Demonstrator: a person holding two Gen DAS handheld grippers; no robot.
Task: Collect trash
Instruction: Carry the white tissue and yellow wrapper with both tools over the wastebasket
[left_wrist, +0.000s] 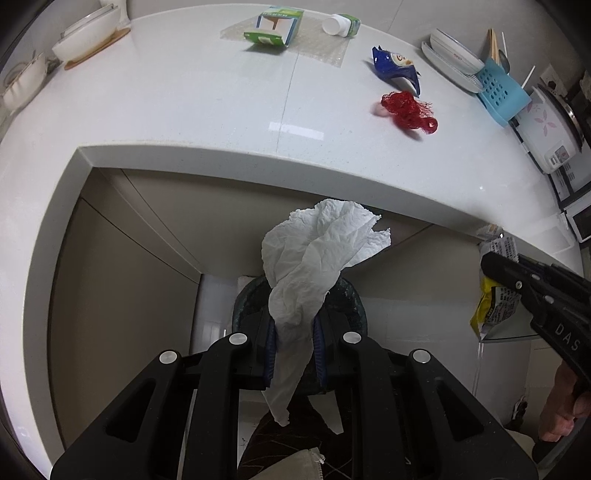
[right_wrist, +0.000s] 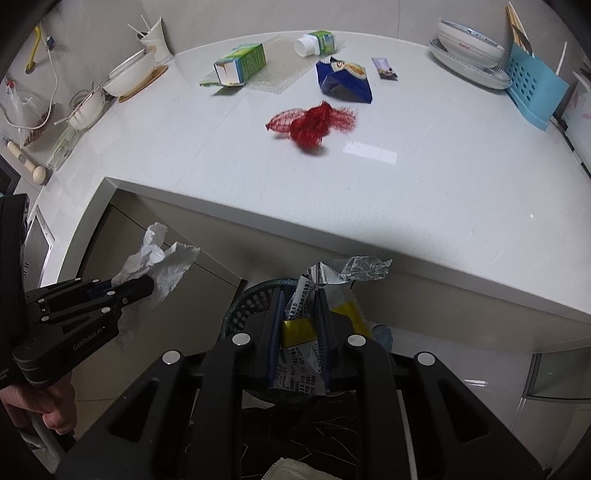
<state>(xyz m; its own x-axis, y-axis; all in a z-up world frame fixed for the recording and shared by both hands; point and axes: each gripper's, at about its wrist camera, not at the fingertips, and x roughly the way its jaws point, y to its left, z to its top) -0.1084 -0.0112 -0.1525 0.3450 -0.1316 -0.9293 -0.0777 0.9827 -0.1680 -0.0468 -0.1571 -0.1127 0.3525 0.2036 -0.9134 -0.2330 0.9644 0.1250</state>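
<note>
The white countertop (right_wrist: 369, 192) filled the view, its edge overhanging beige cabinet fronts; below it stood a dark mesh bin (right_wrist: 251, 299), directly under both grippers; the left gripper (left_wrist: 293, 343) was clamped on a crumpled white paper towel (left_wrist: 317, 251) held over the bin; the right gripper (right_wrist: 299, 332) pinched a yellow-and-silver wrapper (right_wrist: 306, 354) beside it; on the counter lay a green carton (right_wrist: 242, 64), a blue snack bag (right_wrist: 343, 79), red netting (right_wrist: 312, 123).
</note>
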